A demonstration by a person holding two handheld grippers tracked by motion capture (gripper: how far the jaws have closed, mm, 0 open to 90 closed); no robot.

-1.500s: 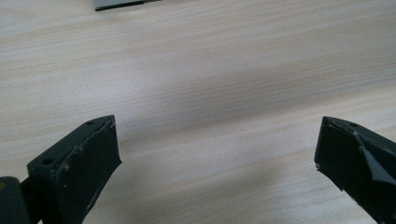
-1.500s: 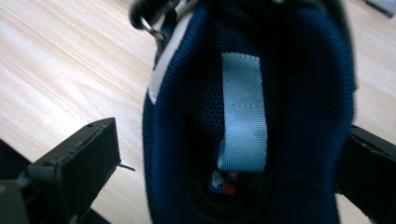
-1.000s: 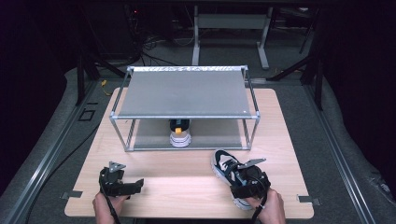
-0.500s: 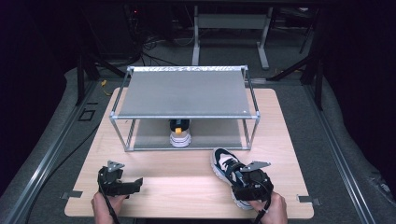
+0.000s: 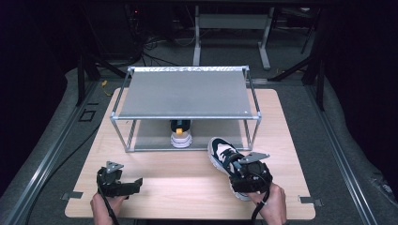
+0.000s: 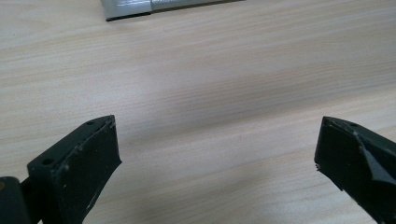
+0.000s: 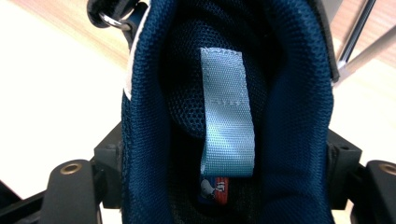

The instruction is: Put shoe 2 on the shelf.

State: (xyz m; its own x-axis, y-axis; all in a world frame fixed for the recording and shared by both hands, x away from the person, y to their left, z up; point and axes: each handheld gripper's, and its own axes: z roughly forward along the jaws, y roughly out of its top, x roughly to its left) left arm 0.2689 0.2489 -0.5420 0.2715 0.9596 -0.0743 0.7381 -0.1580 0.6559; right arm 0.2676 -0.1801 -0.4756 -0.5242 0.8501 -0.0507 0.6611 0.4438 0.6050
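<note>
A dark blue and white sneaker (image 5: pixel 219 149) hangs by its heel in my right gripper (image 5: pixel 240 172), toe pointing toward the rack, near the table's front right. In the right gripper view the sneaker's blue mesh collar and pale heel tab (image 7: pixel 226 107) sit between the black jaws, and my right gripper (image 7: pixel 224 168) is shut on it. A matching sneaker (image 5: pixel 180 136) stands under the metal rack (image 5: pixel 185 93), heel toward me. My left gripper (image 5: pixel 133 184) rests low at the front left. Seen from its own camera, my left gripper (image 6: pixel 217 154) is open over bare wood.
The wooden table (image 5: pixel 187 187) has tape marks at its front corners. A corner foot of the rack (image 6: pixel 126 8) lies ahead of the left jaws. Dark floor, cables and stand legs surround the table.
My right gripper has risen a little with the sneaker in it, and the shoe's toe now sits closer to the rack's front leg. The left gripper has stayed put.
</note>
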